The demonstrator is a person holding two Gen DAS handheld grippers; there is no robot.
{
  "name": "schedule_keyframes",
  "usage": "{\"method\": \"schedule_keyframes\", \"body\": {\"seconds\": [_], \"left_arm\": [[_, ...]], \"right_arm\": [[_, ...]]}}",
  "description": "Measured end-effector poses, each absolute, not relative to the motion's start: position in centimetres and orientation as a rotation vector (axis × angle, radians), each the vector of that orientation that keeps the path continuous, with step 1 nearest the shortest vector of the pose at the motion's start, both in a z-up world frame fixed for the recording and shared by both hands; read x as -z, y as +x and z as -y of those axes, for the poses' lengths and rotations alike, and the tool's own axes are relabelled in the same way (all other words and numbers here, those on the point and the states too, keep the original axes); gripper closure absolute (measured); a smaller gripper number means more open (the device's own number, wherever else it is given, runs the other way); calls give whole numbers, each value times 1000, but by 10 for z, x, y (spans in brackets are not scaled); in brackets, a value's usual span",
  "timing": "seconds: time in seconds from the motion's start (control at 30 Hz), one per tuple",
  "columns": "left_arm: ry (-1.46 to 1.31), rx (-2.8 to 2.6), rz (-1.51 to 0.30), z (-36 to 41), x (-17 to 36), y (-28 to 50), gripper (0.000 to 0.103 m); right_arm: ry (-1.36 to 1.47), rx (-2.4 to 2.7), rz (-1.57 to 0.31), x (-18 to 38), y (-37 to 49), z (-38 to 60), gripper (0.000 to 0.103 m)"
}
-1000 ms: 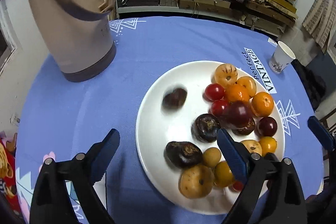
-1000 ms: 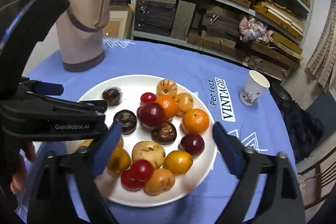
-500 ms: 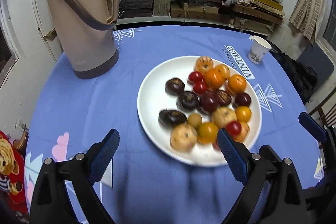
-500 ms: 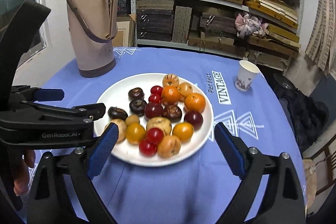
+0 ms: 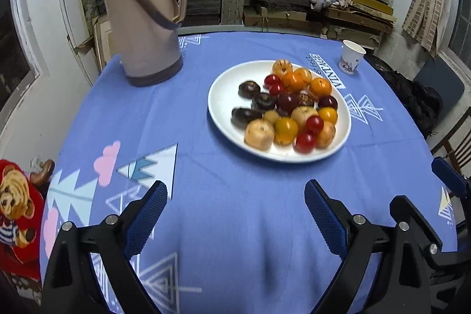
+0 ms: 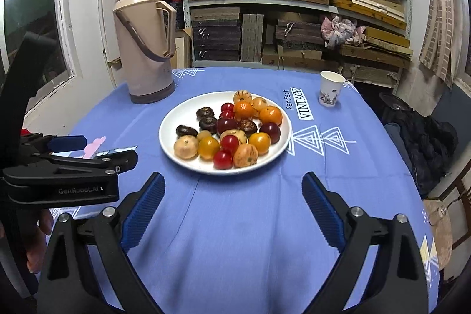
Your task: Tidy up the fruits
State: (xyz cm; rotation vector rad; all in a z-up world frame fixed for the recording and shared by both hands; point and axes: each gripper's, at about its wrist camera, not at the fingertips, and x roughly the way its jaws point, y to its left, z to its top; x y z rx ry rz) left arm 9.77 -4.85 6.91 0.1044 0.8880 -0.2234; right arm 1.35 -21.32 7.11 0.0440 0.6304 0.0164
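Observation:
A white plate (image 5: 223, 96) (image 6: 176, 119) on the blue tablecloth holds several small fruits: dark brown ones on its left (image 5: 248, 89) (image 6: 205, 113), oranges at the back (image 5: 320, 86) (image 6: 270, 115), red tomatoes (image 5: 305, 142) (image 6: 222, 159) and tan and yellow fruits in front. My left gripper (image 5: 235, 208) is open and empty, well short of the plate. My right gripper (image 6: 232, 202) is open and empty, also short of the plate. The left gripper's body (image 6: 67, 175) shows at the left of the right wrist view.
A tall beige thermos (image 5: 144, 11) (image 6: 145, 43) stands at the back left of the table. A paper cup (image 5: 351, 56) (image 6: 330, 89) stands at the back right. Shelves of boxes fill the wall behind. A dark bag on a chair (image 6: 424, 143) sits right of the table.
Both grippers have pulled back and up from the plate, which now looks smaller and farther. A dark fruit that was rolling on the plate's left has come to rest.

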Motion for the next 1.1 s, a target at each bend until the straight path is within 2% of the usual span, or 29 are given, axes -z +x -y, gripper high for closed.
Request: {"method": "schedule_keyframes", "body": {"seconds": [0.5, 1.1], "left_arm": [[85, 210, -851, 36, -72, 47, 5], [99, 193, -882, 33, -61, 52, 3]], "right_arm": [[38, -4, -619, -72, -26, 208, 8], [46, 5, -634, -64, -19, 210, 8]]}}
